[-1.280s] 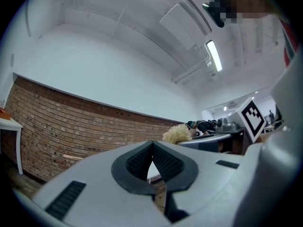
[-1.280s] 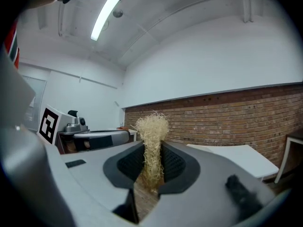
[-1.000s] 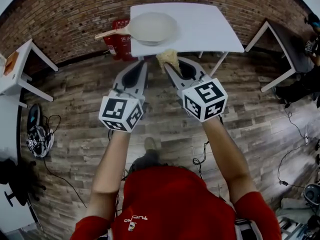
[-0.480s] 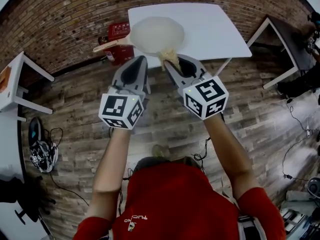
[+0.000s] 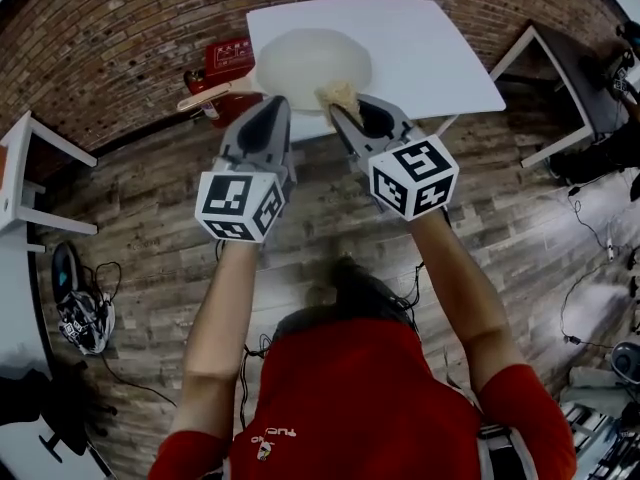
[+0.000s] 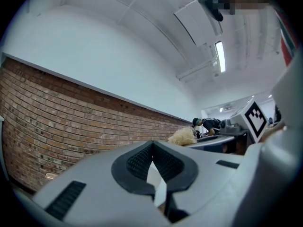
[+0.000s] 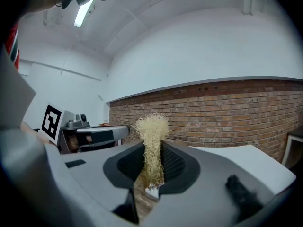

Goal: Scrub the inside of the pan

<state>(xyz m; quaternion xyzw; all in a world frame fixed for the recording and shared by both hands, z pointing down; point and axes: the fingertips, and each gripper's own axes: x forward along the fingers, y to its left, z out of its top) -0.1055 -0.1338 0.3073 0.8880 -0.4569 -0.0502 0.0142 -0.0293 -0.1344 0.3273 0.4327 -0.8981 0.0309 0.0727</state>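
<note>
Head view: arms outstretched toward pan (image 5: 305,53), right claw (image 5: 336,111) pinching scrubber (image 5: 341,94), left claw (image 5: 279,103) closed.

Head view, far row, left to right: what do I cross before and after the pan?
White side table → red box → pan → dark table. Left out: the scrubber in the right hand-held gripper, which overlaps the pan.
</note>
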